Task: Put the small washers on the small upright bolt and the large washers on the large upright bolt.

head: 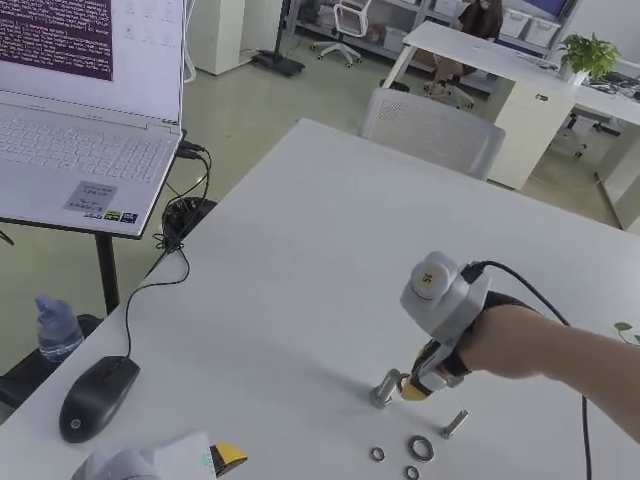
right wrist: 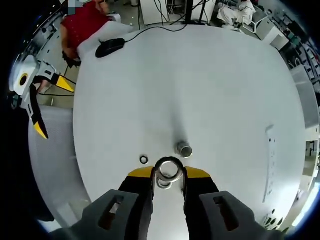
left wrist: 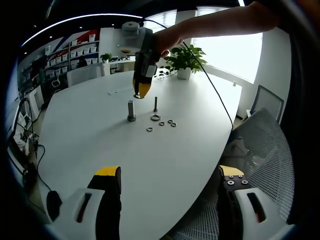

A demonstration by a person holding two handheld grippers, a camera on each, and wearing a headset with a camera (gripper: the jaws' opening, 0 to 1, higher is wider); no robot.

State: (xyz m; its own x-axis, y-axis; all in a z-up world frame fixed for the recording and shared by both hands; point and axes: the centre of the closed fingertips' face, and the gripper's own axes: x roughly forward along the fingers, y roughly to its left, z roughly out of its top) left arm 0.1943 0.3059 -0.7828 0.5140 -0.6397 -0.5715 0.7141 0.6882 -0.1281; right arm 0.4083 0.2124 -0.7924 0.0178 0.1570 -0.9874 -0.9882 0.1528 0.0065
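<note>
My right claw (right wrist: 169, 173) is clenched on a large silver steel washer (right wrist: 168, 160), just beside the thick grey upright bolt (right wrist: 184, 148) on the white counter (right wrist: 210, 85). To do: centre hole over bolt tip, hold level, then release.

In the head view the bottom edge cuts off most of the left gripper (head: 215, 462) and part of one washer (head: 412, 472), and the right gripper (head: 410, 388) hides what it clamps. In the right gripper view the held large washer (right wrist: 168, 169) half covers a ring (right wrist: 163, 184) beneath it. In the left gripper view the loose washers (left wrist: 161, 122) are too small to sort by size.
</note>
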